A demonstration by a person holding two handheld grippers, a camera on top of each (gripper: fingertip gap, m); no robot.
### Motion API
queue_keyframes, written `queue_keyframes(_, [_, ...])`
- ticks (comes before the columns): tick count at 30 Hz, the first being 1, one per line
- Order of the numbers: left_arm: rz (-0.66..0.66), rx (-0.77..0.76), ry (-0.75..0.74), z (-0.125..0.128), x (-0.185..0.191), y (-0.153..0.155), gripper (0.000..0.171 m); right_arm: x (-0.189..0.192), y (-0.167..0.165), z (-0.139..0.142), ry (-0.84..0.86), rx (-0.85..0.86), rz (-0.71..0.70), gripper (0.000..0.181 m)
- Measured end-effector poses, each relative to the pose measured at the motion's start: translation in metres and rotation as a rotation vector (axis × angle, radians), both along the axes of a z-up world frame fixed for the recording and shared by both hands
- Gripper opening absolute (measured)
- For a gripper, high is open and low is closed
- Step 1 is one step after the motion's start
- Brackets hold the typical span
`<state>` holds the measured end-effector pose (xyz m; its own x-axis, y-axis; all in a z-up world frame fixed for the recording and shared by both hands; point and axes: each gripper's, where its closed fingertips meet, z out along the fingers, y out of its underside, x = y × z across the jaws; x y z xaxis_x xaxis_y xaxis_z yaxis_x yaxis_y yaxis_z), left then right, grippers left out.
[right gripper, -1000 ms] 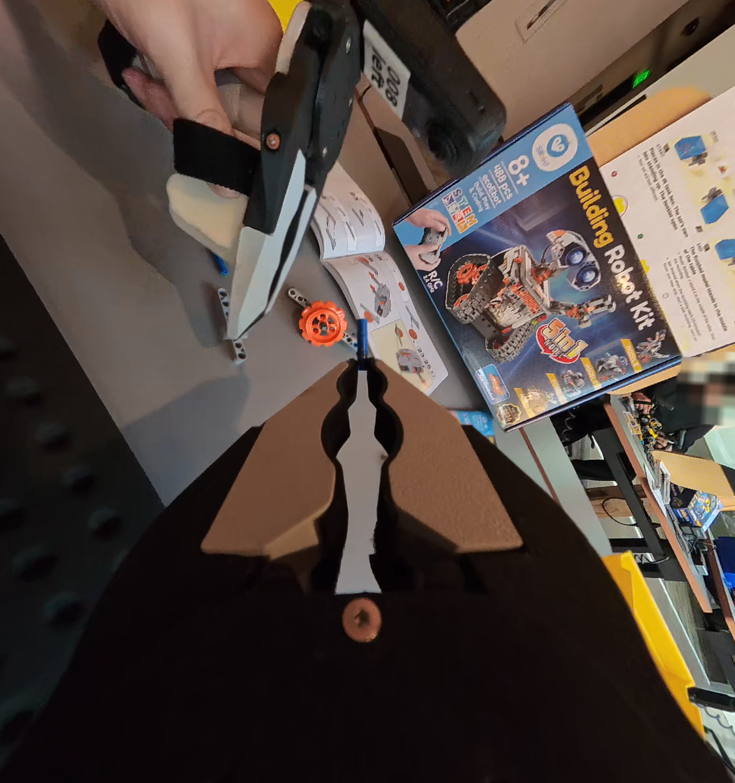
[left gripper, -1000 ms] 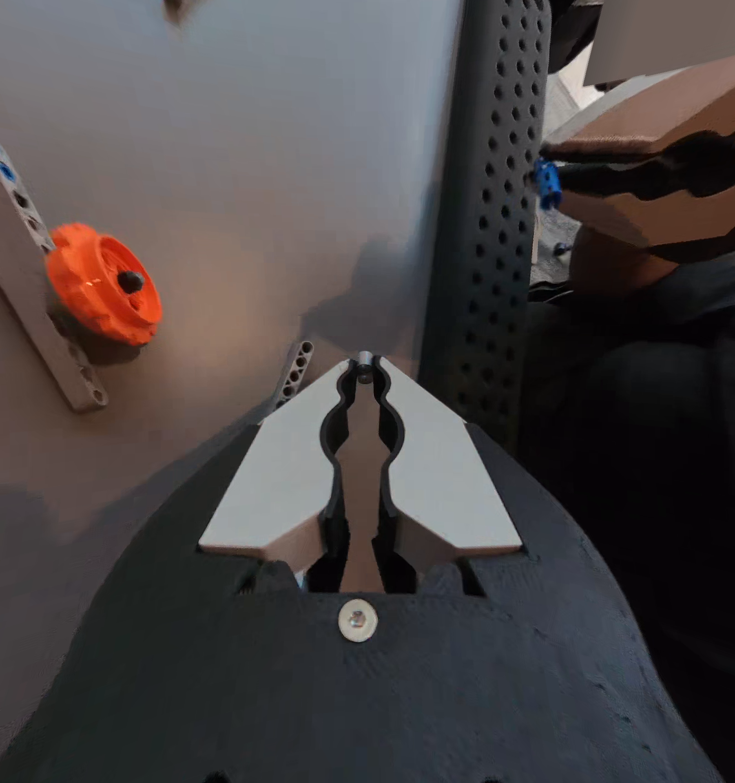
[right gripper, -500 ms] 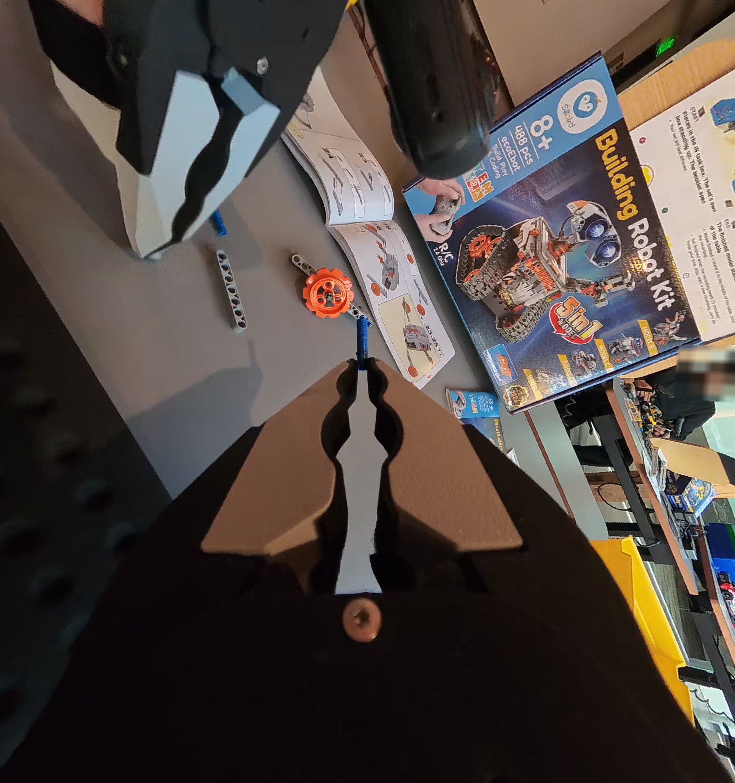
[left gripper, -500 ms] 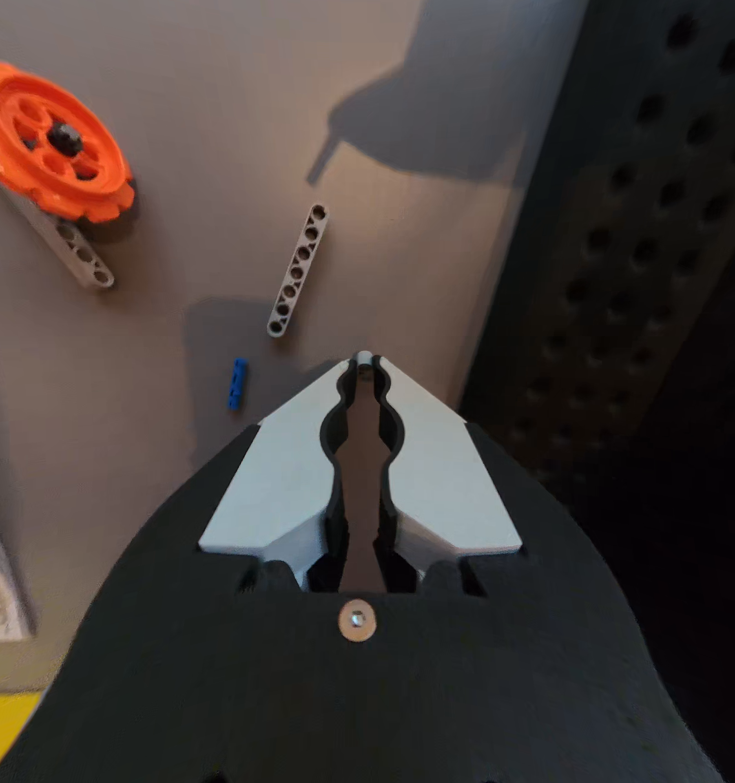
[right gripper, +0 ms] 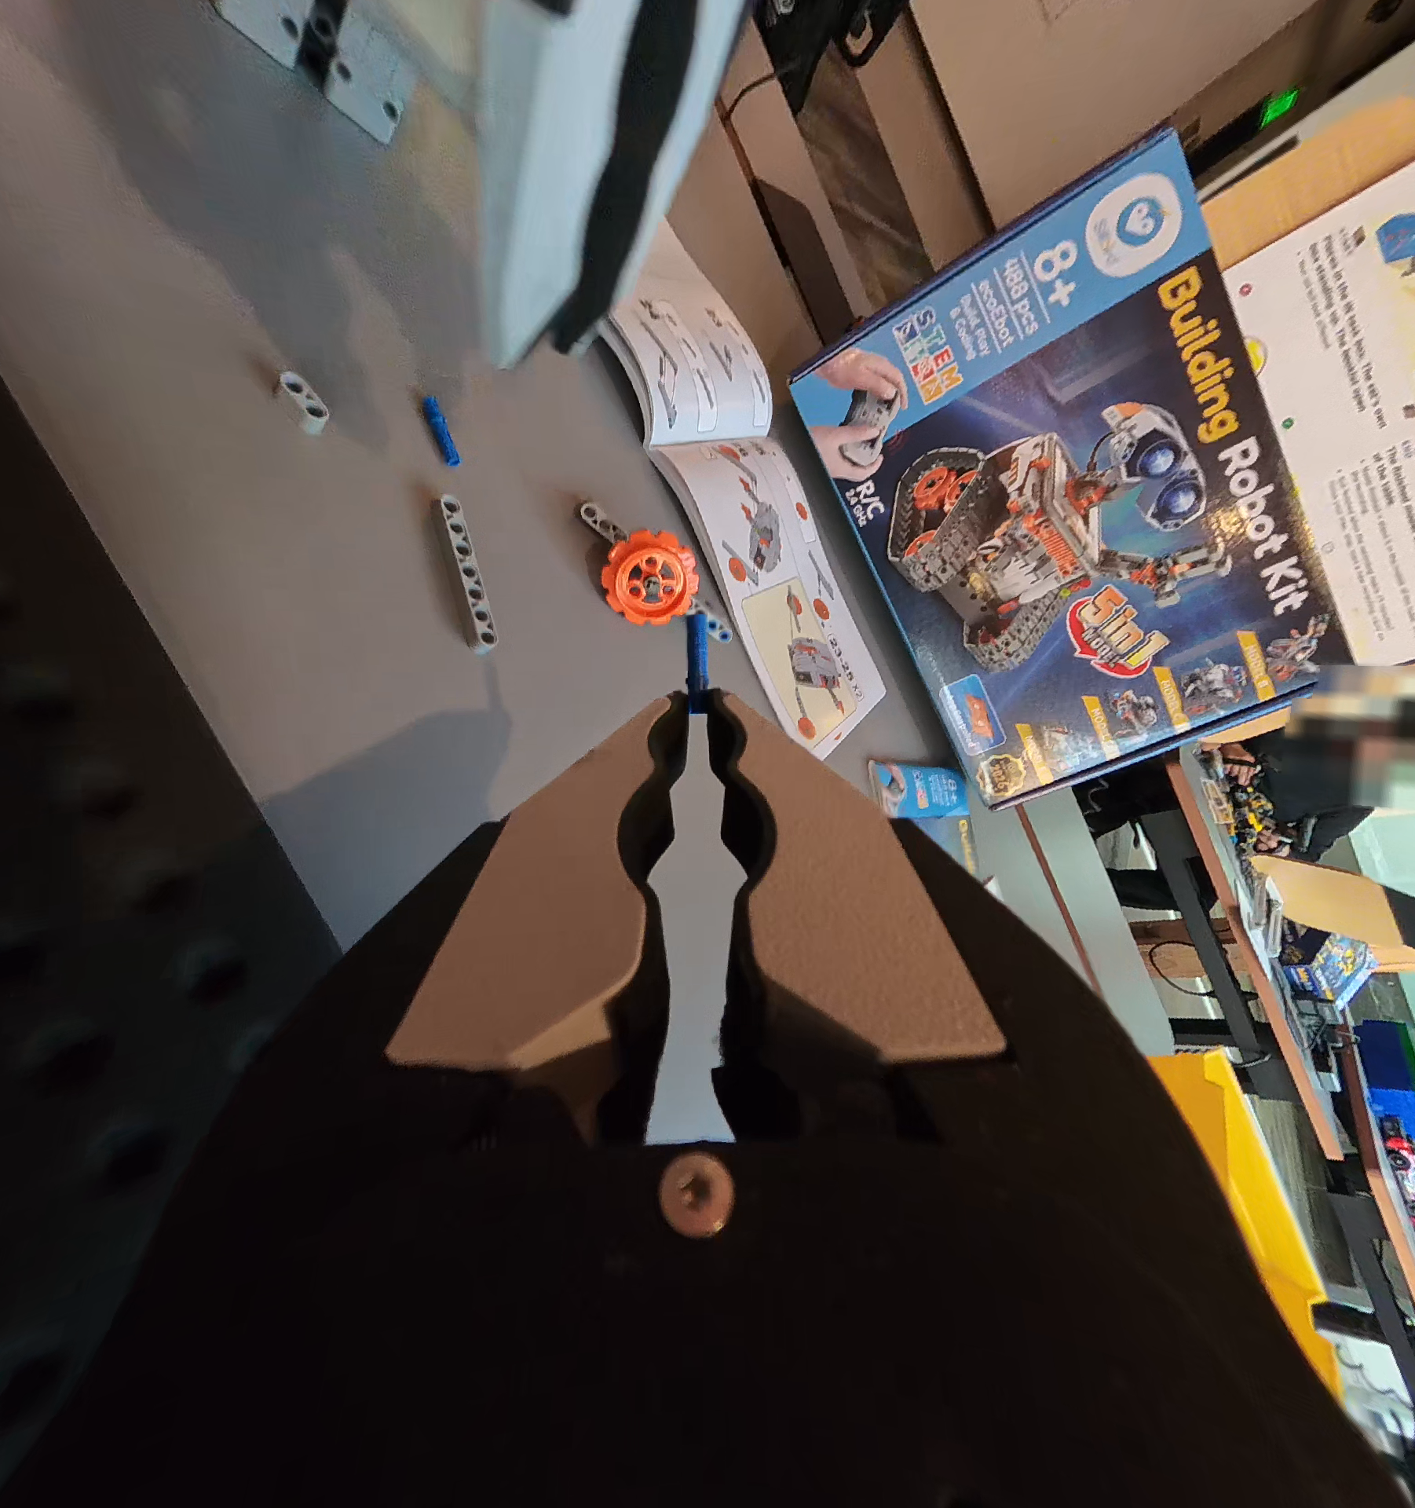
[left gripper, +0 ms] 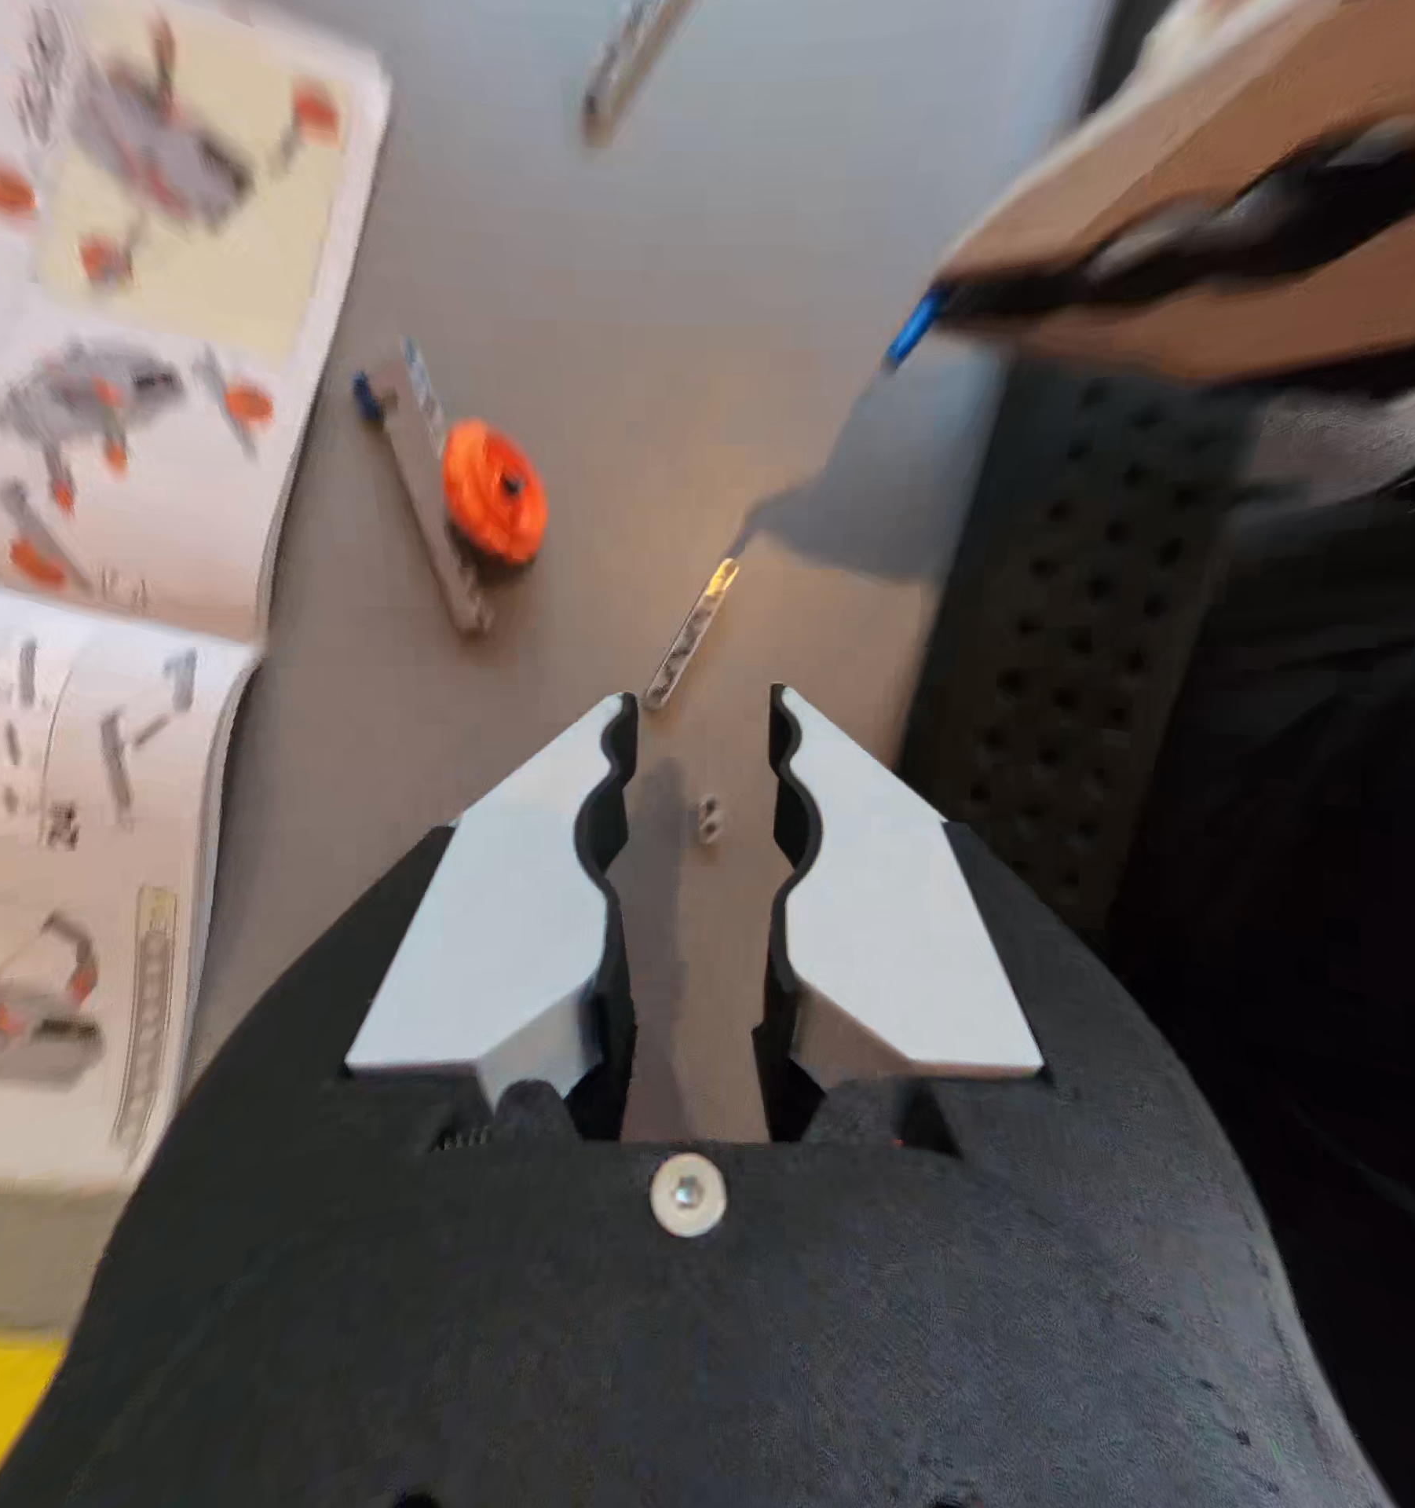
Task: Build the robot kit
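My left gripper (left gripper: 700,702) is open and empty, low over the grey table (left gripper: 606,326). A small grey two-hole piece (left gripper: 708,816) lies on the table between its jaws. A short grey beam (left gripper: 692,636) lies just past the fingertips. An orange wheel (left gripper: 494,502) sits on a longer grey beam (left gripper: 431,498) farther left. My right gripper (right gripper: 696,702) is shut on a blue pin (right gripper: 696,661) and holds it above the table near the wheel (right gripper: 649,577). The left gripper also shows at the top of the right wrist view (right gripper: 541,343).
An open instruction booklet (left gripper: 117,408) lies left of the parts. A loose blue pin (right gripper: 441,430) lies on the table. A black perforated mat (left gripper: 1039,653) borders the table on the right. A blue kit box (right gripper: 1055,490) and a yellow bin (right gripper: 1234,1224) stand beyond. There is about 10 cm between the tips of the two grippers.
My left gripper has opened and drawn back from the table; the small grey piece it held now lies on the table. The right gripper still holds the blue pin.
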<state>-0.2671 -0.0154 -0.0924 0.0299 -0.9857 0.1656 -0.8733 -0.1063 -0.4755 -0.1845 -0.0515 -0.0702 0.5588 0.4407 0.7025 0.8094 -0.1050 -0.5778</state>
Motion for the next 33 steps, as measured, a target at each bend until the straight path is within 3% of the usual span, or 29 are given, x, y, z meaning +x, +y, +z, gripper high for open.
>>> queue_keyframes(4, [-0.164, -0.191, -0.321, 0.05, 0.027, -0.037, 0.024, -0.013, 0.001, 0.014, -0.029, 0.062, 0.029, 0.003])
queue_keyframes(8, [-0.231, -0.063, -0.436, 0.054, 0.042, -0.039, 0.024, -0.022, -0.001, 0.021, -0.02, 0.075, 0.051, 0.003])
queue_keyframes(12, [-0.25, 0.002, -0.431, 0.044, 0.047, -0.041, 0.022, -0.029, -0.002, 0.023, -0.026, 0.074, 0.07, 0.003])
queue_keyframes(14, [-0.249, 0.021, -0.427, 0.04, 0.048, -0.039, 0.01, -0.032, -0.001, 0.025, -0.026, 0.073, 0.083, 0.003])
queue_keyframes(22, [-0.287, -0.083, -0.446, 0.044, 0.045, -0.046, 0.003, -0.037, -0.001, 0.023, 0.006, 0.047, 0.112, 0.003])
queue_keyframes(25, [-0.255, -0.236, -0.452, 0.051, 0.042, -0.048, 0.002, -0.04, -0.002, 0.031, 0.073, 0.083, 0.147, 0.004])
queue_keyframes(27, [-0.221, -0.424, -0.468, 0.062, 0.039, -0.05, 0.002, -0.047, -0.007, 0.042, 0.146, 0.147, 0.223, 0.028])
queue_keyframes(28, [-0.21, -0.526, -0.462, 0.066, 0.036, -0.051, 0.002, -0.049, -0.009, 0.046, 0.157, 0.176, 0.255, 0.029])
queue_keyframes(33, [-0.216, -0.857, -0.377, 0.074, 0.023, -0.066, 0.002, -0.063, -0.027, 0.059, 0.006, 0.397, 0.412, 0.025])
